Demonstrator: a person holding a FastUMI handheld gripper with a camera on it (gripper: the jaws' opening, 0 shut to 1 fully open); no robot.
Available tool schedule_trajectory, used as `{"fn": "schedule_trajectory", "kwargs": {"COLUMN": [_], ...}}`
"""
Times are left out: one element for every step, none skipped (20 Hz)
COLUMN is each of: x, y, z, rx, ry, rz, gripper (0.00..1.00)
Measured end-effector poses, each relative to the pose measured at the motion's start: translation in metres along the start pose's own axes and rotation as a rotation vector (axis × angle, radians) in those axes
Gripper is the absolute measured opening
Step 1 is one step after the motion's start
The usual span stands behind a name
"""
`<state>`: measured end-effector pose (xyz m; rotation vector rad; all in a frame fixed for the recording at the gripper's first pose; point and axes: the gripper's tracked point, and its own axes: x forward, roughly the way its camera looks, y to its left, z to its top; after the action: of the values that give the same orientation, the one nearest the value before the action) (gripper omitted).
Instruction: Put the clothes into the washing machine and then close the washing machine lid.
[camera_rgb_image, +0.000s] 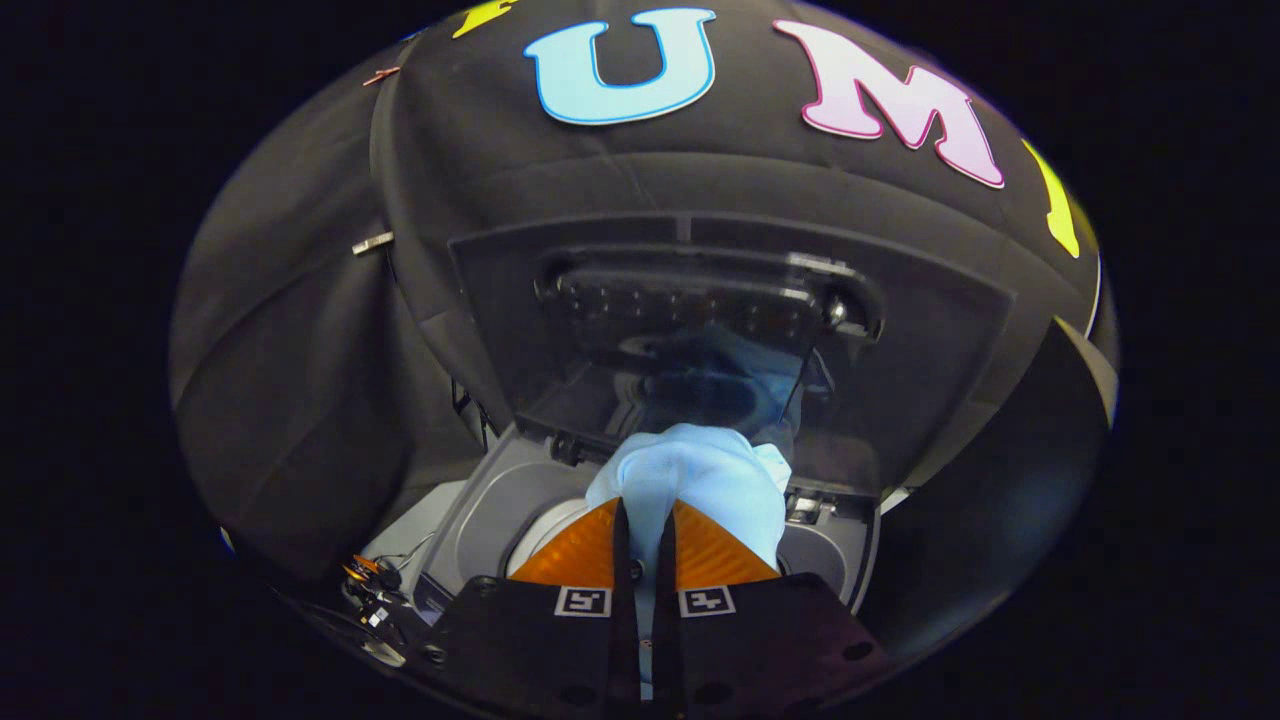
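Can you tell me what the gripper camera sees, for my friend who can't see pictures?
The gripper is shut on a light blue cloth, holding it over the open washer. The washer's dark lid stands raised behind the cloth.

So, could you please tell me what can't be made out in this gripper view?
- Drum interior of the washing machine: hidden by the light blue garment and the gripper, whose fingers are closed on the cloth.
- Garment's lower part: covered by the fingers.
- Surface of the raised lid: dark, with reflections.
- Small items beside the machine: too small to identify.
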<state>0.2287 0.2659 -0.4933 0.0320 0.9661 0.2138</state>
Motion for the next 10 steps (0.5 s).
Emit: {"fn": "schedule_trajectory", "kwargs": {"x": [0.004, 0.006, 0.009, 0.011, 0.014, 0.017, 0.019, 0.021, 0.021, 0.020], "y": [0.001, 0.000, 0.000, 0.000, -0.001, -0.001, -0.002, -0.002, -0.002, 0.001], "z": [-0.005, -0.011, -0.016, -0.020, -0.024, -0.029, -0.033, -0.036, -0.039, -0.038], "rx": [-0.006, -0.011, -0.014, -0.015, -0.012, -0.010, -0.008, -0.009, -0.006, 0.008], "ry": [0.007, 0.012, 0.019, 0.027, 0.036, 0.046, 0.055, 0.061, 0.062, 0.055], "rz": [-0.001, -0.003, -0.004, -0.005, -0.006, -0.006, -0.008, -0.011, -0.007, 0.004], "gripper": [0.10, 0.10, 0.10, 0.10, 0.10, 0.10, 0.10, 0.10, 0.11, 0.13]}}
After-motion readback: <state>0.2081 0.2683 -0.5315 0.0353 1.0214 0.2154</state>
